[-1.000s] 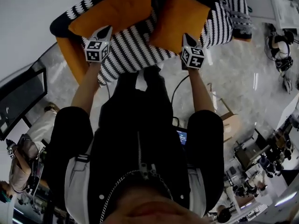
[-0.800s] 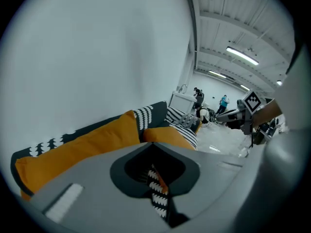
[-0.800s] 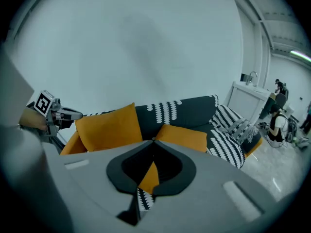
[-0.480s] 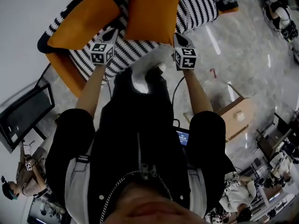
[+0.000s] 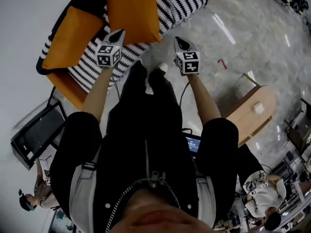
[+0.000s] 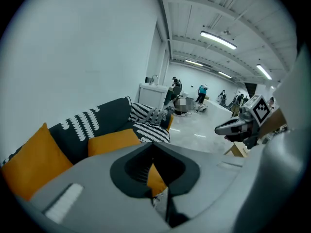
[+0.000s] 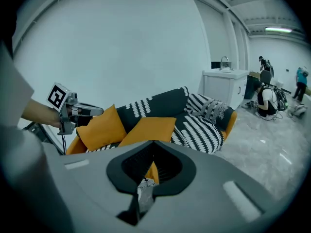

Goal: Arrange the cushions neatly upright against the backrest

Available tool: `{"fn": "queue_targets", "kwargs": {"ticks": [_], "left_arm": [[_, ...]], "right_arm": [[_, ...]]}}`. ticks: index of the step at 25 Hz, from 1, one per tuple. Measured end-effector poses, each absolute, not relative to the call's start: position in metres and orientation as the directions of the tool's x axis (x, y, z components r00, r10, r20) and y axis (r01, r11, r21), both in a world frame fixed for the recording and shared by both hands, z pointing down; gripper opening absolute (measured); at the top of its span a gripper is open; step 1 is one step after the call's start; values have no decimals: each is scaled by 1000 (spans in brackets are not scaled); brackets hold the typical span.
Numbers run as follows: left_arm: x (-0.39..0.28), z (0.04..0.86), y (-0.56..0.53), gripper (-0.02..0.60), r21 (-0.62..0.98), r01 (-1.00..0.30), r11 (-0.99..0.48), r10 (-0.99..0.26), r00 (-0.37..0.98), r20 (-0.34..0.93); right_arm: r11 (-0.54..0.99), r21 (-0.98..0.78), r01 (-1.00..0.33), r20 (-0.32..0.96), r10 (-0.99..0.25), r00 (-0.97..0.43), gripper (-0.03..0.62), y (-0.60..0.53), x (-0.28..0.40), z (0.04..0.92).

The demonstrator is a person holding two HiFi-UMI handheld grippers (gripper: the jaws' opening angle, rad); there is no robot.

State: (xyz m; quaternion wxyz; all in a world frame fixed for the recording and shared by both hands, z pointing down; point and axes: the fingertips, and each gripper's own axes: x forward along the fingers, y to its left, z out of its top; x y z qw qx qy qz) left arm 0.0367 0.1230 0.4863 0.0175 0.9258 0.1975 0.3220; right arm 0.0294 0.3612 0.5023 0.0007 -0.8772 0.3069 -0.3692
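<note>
Two orange cushions are on the sofa, which is draped with a black-and-white striped throw. One cushion leans at the sofa's left end. The other cushion lies flatter on the seat beside it. Patterned black-and-white cushions sit at the sofa's far end. My left gripper is shut and empty, over the sofa's front edge, just short of the second cushion. My right gripper is shut and empty too, over the floor and apart from the sofa.
A light wooden table stands on the marble floor at the right. A dark screen stands left of the sofa. A white counter with a tap stands beyond the sofa. Several people are in the background.
Both grippers have come back off the cushions' lower edges. The sofa has slid toward the upper left of the head view, and the right gripper is now over floor.
</note>
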Motion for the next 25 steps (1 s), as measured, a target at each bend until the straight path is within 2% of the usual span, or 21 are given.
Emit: {"fn": "queue_targets", "kwargs": {"ticks": [4, 10, 18, 25], "left_arm": [[53, 496, 150, 9, 170, 352, -921, 380, 706, 598], [73, 519, 134, 9, 180, 280, -943, 331, 726, 603], [118, 544, 112, 9, 214, 51, -976, 177, 758, 628], [142, 548, 30, 9, 242, -175, -954, 22, 766, 643]], "right_arm": [[-814, -249, -525, 659, -540, 523, 3, 386, 37, 516], [-752, -221, -621, 657, -585, 475, 3, 357, 94, 522], [-560, -195, -806, 667, -677, 309, 3, 286, 221, 501], [-382, -159, -911, 669, -720, 185, 5, 164, 306, 491]]}}
